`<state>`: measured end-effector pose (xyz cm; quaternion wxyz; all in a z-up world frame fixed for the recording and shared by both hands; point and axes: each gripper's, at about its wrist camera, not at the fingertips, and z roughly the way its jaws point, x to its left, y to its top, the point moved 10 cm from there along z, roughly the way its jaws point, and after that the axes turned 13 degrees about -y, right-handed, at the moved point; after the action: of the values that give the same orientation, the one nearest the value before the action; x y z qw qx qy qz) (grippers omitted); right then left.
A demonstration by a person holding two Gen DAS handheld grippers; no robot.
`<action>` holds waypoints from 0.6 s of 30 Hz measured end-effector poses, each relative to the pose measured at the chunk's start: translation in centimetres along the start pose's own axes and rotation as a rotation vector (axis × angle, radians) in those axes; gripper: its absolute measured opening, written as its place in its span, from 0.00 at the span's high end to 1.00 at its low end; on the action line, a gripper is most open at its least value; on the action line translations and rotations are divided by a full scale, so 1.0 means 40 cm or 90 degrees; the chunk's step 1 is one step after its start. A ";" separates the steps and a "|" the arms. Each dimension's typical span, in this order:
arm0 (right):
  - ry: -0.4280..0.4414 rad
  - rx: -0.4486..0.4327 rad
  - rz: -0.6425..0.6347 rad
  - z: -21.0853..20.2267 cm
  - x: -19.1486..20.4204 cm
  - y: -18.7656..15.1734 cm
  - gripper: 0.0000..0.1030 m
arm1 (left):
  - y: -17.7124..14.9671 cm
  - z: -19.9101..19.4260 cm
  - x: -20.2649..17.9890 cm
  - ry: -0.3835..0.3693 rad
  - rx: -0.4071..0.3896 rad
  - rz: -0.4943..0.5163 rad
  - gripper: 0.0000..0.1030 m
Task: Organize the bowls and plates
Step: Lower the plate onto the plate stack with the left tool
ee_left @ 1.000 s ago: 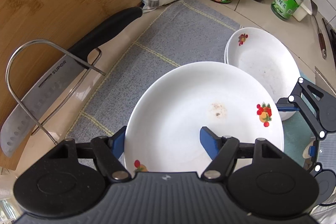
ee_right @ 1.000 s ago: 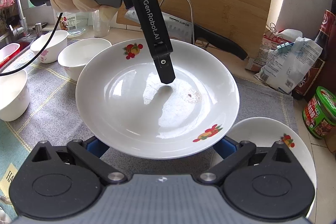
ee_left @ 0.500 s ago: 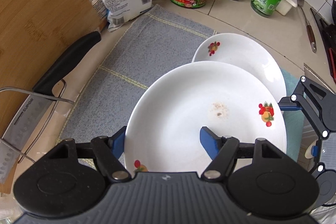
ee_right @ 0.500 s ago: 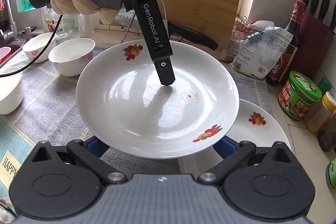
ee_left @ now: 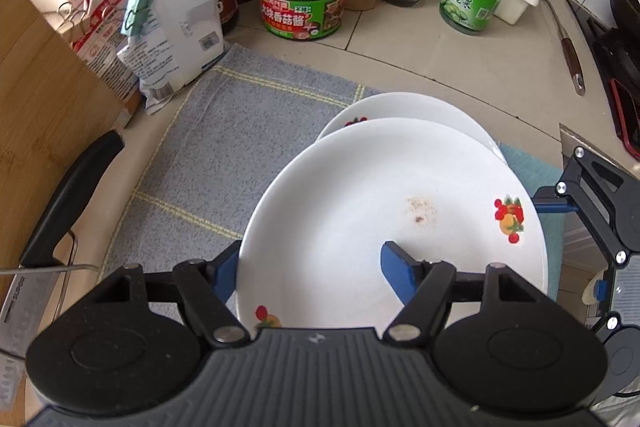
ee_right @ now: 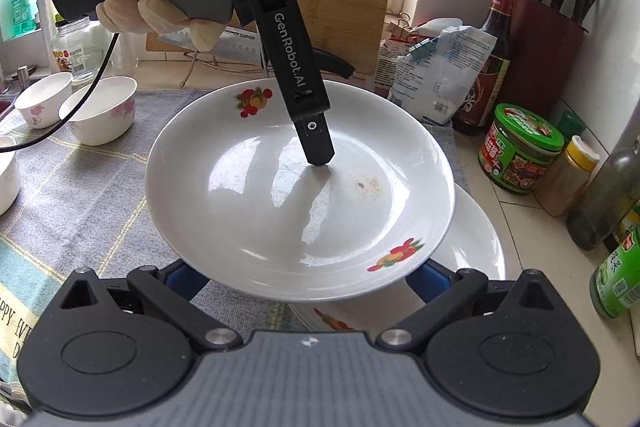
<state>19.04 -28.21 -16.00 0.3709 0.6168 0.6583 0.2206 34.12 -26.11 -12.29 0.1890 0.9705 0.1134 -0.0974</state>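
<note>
At the left edge of the left wrist view a knife (ee_left: 60, 211) lies in a wire stand, clear of the work; it matters only if a swing goes wide.

Next comes the grey cloth (ee_left: 224, 147), and above it, in the lower middle of the frame, the carried plate (ee_left: 360, 227). The left gripper (ee_left: 308, 265) holds it at a middling opening, 1 blue pad inside the dish and the other outside, behind the rim. That is a pinch on 1 side of a glazed, sloping wall. The likely fault is the plate pivoting or sliding out of the pads, made worse by any quick roll of the wrist.

Just right of centre, the resting plate (ee_left: 400, 107) shows from under the carried one, already partly overlapped. If the carried plate comes down tilted, or off centre, its rim could strike the lower rim and chip, or it could settle crooked and rock.

At the right edge, and along the bottom of the right wrist view, the right gripper (ee_right: 306, 279) has its jaws wide, with the pads below the near rim. Whether they bear any weight I cannot tell. If they do not, the left pinch carries everything.

Beyond, at the right, a green tub (ee_right: 520, 147) and bottles stand near the stack, so an overshoot that way could knock them.
</note>
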 end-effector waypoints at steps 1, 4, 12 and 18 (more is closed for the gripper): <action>-0.003 0.001 0.003 -0.001 -0.007 -0.002 0.00 | 0.006 0.005 -0.004 -0.002 0.000 0.003 0.31; -0.014 0.006 0.011 -0.002 -0.030 -0.012 0.00 | 0.028 0.024 -0.019 -0.009 0.002 0.013 0.31; -0.040 0.027 0.038 0.001 -0.088 -0.047 0.00 | 0.077 0.080 -0.065 -0.025 0.015 0.055 0.31; -0.056 0.043 0.056 0.004 -0.117 -0.076 0.00 | 0.100 0.119 -0.086 -0.036 0.024 0.067 0.30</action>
<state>17.01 -33.22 -17.34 0.3687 0.6662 0.6208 0.1870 31.18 -32.22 -14.44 0.1788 0.9754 0.0550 -0.1169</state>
